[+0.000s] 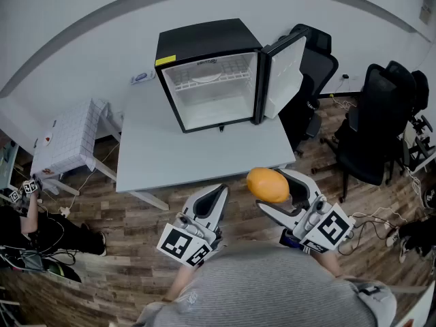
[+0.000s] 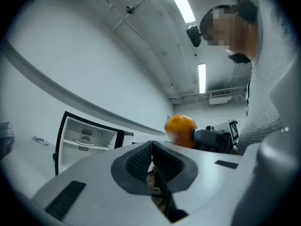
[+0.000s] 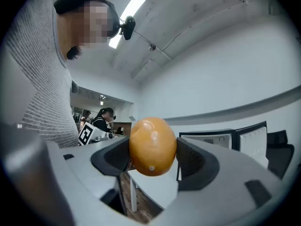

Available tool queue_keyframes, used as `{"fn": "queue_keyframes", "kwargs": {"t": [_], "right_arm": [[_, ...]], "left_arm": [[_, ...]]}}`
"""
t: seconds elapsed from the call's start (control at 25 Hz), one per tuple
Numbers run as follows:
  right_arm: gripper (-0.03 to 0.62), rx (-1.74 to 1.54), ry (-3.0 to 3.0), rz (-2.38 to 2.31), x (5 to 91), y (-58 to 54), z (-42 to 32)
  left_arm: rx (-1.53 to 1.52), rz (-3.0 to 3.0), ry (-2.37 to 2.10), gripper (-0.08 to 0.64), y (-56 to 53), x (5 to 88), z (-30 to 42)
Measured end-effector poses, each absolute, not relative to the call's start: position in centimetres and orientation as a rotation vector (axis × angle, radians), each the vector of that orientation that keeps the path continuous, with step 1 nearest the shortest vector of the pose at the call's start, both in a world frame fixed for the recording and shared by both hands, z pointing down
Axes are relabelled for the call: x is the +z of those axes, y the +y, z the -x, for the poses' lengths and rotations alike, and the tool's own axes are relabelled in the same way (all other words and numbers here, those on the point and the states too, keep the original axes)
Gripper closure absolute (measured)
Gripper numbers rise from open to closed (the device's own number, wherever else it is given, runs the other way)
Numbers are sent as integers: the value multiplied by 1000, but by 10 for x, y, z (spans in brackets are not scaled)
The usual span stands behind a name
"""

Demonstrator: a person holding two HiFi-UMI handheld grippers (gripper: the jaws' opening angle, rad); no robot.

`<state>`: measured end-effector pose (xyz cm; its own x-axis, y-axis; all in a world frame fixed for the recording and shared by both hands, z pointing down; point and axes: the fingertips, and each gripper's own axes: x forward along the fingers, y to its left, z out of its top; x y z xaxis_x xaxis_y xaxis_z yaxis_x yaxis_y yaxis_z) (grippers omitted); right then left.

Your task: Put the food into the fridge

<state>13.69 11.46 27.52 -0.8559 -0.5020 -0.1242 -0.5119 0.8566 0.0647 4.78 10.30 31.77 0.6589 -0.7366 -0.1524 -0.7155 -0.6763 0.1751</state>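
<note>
Right gripper (image 1: 271,191) grips an orange oval fruit (image 3: 153,146), its jaws spread wide with a pad on each flank. It is held over the wood floor (image 1: 136,227), just short of the near edge of the white table (image 1: 177,159). Toward the table's far side stands the black fridge (image 1: 208,46), its white inside facing the person. Its door (image 1: 285,67) is swung open to the right, and black office chairs (image 1: 371,121) stand further right. The left gripper (image 1: 219,192) hovers just left of the right one, its jaws closed tip to tip and empty. In the right gripper view the fruit's long axis stands nearly upright, crosswise to the line from pad to pad. Both ends bulge past the pads, and the lower end, which bears a small pale dot, is turned toward the camera. The fruit is well apart from the fridge.
</note>
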Motion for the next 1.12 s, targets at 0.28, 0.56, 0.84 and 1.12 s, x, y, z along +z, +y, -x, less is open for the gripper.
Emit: {"fn": "queue_keyframes", "kwargs": {"t": [0.28, 0.56, 0.84, 1.12], "right_arm": [[281, 166, 2945, 791, 273, 108, -127], [281, 167, 2957, 805, 276, 101, -125], [281, 153, 2956, 807, 278, 92, -123], [281, 84, 2916, 823, 279, 82, -131]], "left_arm": [[-324, -2784, -1223, 552, 100, 311, -41], [-300, -2772, -1211, 552, 98, 318, -39], [-294, -2756, -1205, 552, 90, 322, -37], [-287, -2754, -1199, 552, 84, 324, -41]]}}
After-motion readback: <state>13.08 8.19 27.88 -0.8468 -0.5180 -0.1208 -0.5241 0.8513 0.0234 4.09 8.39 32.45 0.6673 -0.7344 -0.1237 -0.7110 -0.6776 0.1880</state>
